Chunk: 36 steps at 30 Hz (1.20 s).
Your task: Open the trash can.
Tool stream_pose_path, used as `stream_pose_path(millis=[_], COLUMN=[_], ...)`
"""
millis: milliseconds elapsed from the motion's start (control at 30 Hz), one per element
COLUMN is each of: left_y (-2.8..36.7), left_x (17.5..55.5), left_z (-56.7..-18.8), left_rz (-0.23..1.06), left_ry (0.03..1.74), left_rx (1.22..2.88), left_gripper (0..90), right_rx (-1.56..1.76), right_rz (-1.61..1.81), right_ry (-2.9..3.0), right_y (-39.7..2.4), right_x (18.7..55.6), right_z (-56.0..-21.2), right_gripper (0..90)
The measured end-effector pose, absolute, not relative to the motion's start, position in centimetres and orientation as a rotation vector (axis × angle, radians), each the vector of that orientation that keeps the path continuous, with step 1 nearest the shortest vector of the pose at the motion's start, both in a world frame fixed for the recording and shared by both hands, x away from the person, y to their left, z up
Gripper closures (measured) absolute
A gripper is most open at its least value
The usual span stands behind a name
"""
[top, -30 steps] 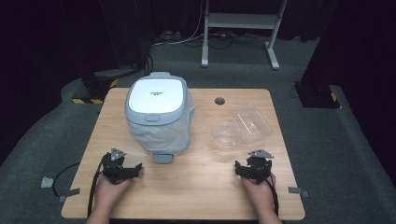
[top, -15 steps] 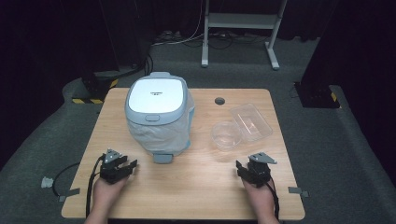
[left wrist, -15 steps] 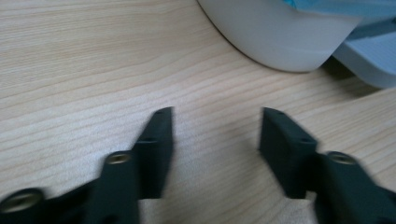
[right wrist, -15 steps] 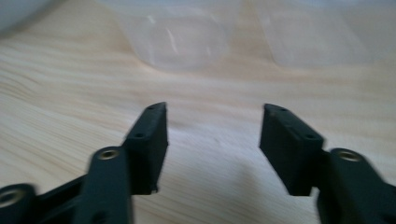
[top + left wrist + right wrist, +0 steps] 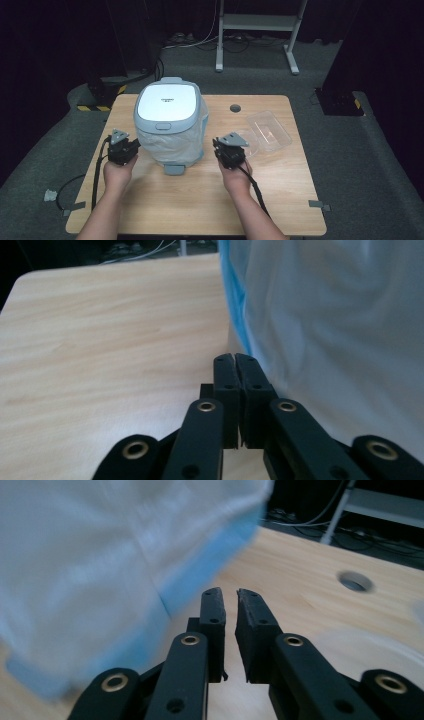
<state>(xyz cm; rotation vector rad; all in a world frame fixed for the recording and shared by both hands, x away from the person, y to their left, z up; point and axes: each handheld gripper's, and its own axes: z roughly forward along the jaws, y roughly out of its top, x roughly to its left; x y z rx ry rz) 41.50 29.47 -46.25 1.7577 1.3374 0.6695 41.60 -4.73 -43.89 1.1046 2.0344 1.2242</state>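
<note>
High view | left hand-held gripper (image 5: 131, 146), right hand-held gripper (image 5: 223, 148) flank bin (image 5: 169, 122) | jaws just closing, empty

The bin (image 5: 169, 124) stands on the table (image 5: 200, 200), toward its left rear. The left gripper (image 5: 121, 150) sits just left of the bin, the right gripper (image 5: 229, 152) just right. The tray (image 5: 270, 131) lies farther right; the hole (image 5: 235, 108) is right of the bin, behind the tray.

front table edge (image 5: 200, 210): free — centre: bin (image 5: 169, 125) blocks | right: tray (image 5: 270, 131)
</note>
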Motion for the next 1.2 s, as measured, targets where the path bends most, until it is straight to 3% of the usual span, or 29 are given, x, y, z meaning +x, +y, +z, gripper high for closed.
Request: stream_pose_path(millis=[100, 200, 733, 767, 967, 1100, 1200], left_y=[28.5, 28.2, 23.0, 23.2, 27.1, 28.9, 29.8], left_x=[41.8, 41.8, 42.8, 42.7, 39.5, 36.5, 34.3], left_z=[-46.4, -46.5, -46.6, -46.7, -48.5, -50.8, -52.2], left_rz=[0.669, 0.665, 0.635, 0.636, 0.665, 0.633, 0.598], left_ry=[1.327, 1.341, 1.252, 1.252, 1.335, 1.384, 1.419], left_rx=[1.784, 1.753, 1.789, 1.789, 1.833, 1.871, 1.870], left_gripper=[89.4, 89.4, 89.3, 83.0, 73.9, 55.5, 48.4], right_rx=[1.084, 1.090, 1.163, 1.156, 1.168, 1.244, 1.277], right_rz=[1.242, 1.238, 1.183, 1.188, 1.175, 1.111, 1.105], right_ry=[2.059, 2.038, 1.983, 1.990, 1.946, 1.966, 1.961], right_y=[-1.6, -1.2, -6.6, -7.0, -10.3, -13.7, -14.6], right_x=[42.6, 42.6, 43.0, 43.0, 42.1, 41.9, 41.9], right_z=[-44.0, -44.2, -44.0, -43.9, -43.5, -45.1, -45.7], right_gripper=[83.9, 87.1, 84.2, 79.6, 76.1, 66.9, 65.0])
